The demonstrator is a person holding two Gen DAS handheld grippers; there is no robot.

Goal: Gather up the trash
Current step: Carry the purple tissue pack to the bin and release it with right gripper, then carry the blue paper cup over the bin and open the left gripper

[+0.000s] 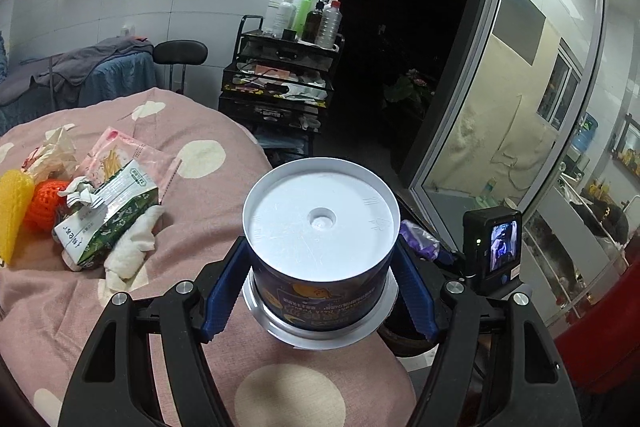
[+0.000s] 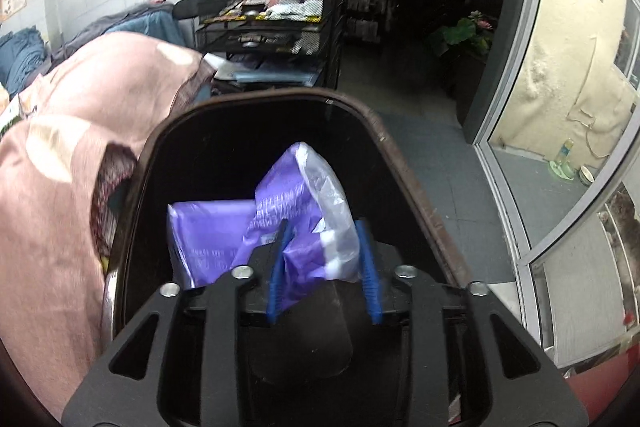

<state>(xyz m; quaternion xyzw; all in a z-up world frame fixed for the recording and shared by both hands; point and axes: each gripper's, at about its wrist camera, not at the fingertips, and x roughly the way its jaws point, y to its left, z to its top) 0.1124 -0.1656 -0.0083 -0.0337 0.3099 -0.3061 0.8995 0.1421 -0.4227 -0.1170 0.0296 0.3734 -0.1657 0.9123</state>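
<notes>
Left gripper [image 1: 320, 267]: closed on an upturned instant-noodle cup [image 1: 320, 227], held above the pink bedspread [image 1: 192, 227].
Right gripper [image 2: 324, 259]: pads parted (purple wrapper [image 2: 280, 223] loose between them), over the dark bin [image 2: 400, 163].
Remaining litter: tissue pack [image 1: 108, 211] left of the cup.

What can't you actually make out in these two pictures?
- Left view: the cup's inside, since only its upturned bottom faces the camera.
- Left view: the pile of trash is partly cut off by the left edge.
- Right view: the bin's bottom is lost in darkness behind the purple wrapper.
- Right view: whether the right gripper presses the wrapper; the plastic hides its pads.
- Both views: the dark doorway's contents.
</notes>
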